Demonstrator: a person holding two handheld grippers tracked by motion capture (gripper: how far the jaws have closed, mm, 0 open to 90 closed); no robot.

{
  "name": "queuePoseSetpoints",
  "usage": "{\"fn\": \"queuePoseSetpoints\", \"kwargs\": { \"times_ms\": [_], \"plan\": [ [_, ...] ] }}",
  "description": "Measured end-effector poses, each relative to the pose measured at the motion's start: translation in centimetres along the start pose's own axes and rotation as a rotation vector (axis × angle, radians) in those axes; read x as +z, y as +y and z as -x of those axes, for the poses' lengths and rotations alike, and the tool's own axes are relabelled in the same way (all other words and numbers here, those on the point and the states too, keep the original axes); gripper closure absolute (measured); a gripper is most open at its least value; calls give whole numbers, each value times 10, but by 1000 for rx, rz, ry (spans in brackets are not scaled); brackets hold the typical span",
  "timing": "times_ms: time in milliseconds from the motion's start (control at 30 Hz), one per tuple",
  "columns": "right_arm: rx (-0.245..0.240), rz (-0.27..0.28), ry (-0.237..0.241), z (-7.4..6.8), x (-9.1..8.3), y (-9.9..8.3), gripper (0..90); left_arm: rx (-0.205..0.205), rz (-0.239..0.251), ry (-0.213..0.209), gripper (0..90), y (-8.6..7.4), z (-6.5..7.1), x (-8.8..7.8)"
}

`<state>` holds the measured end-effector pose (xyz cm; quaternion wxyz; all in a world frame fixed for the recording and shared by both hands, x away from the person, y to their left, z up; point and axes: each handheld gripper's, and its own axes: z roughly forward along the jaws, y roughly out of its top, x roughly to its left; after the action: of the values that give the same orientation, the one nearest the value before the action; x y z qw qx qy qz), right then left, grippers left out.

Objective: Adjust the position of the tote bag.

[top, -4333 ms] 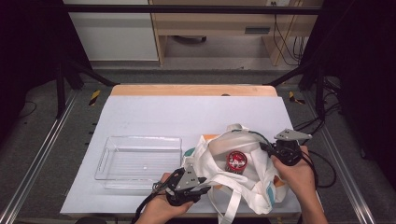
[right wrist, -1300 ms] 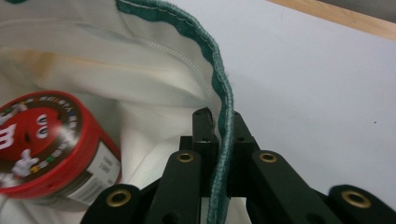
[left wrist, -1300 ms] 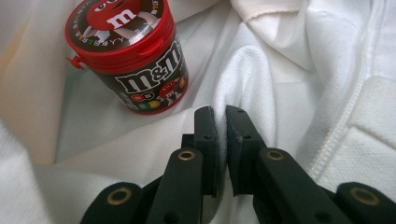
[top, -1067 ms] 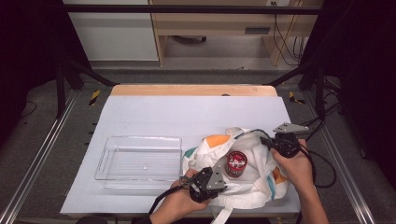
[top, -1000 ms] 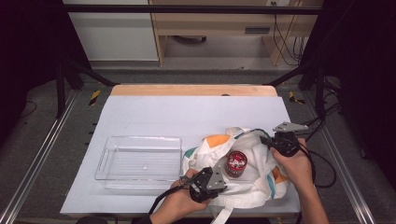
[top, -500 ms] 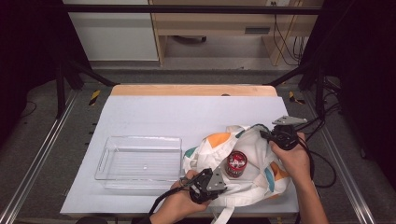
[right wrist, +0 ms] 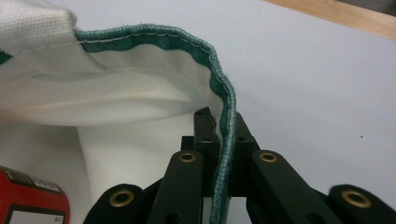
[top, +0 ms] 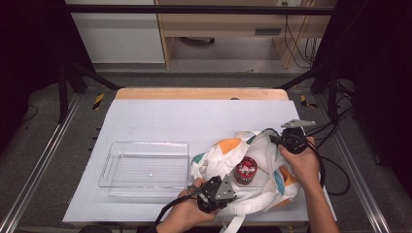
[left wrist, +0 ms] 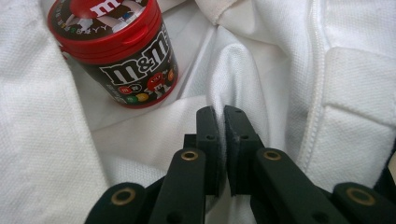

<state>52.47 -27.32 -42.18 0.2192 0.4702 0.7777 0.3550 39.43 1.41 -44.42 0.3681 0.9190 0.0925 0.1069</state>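
A white cloth bag [top: 265, 177] with orange and teal patches lies open at the table's near right. Inside it stands a small red-lidded M&M's candy tub [top: 245, 171] [left wrist: 121, 53]; its red corner [right wrist: 28, 200] also shows in the right gripper view. My left gripper [top: 224, 184] [left wrist: 220, 116] is shut on a fold of the bag's white cloth [left wrist: 233, 70] at the near side, just in front of the tub. At the bag's far right edge my right gripper [top: 273, 138] [right wrist: 219, 119] is shut on the teal-trimmed rim [right wrist: 224, 93], holding it raised.
A clear plastic tray [top: 145, 167] sits empty on the white table [top: 184, 116] to the left of the bag. The table's wooden far edge [top: 199, 93] and metal frame rails border the work area. Cables trail off the right side.
The right gripper has shifted slightly away and up with the bag's rim, spreading the mouth a little wider. The left gripper has kept its hold in place.
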Motion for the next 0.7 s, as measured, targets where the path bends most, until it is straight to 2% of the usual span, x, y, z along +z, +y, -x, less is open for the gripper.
{"fn": "queuePoseSetpoints", "kwargs": {
  "times_ms": [133, 433, 700],
  "plan": [
    [18, -13, 3, 2, 4, -3, 864, 1, -4, 1, 855, -1, 1, 0],
    [-6, -36, -37, 1, 9, -6, 863, 4, -8, -4, 858, -1, 2, 0],
    [8, -61, -34, 3, 15, -10, 858, 5, -10, -19, 858, -3, 1, 1]
  ]
}}
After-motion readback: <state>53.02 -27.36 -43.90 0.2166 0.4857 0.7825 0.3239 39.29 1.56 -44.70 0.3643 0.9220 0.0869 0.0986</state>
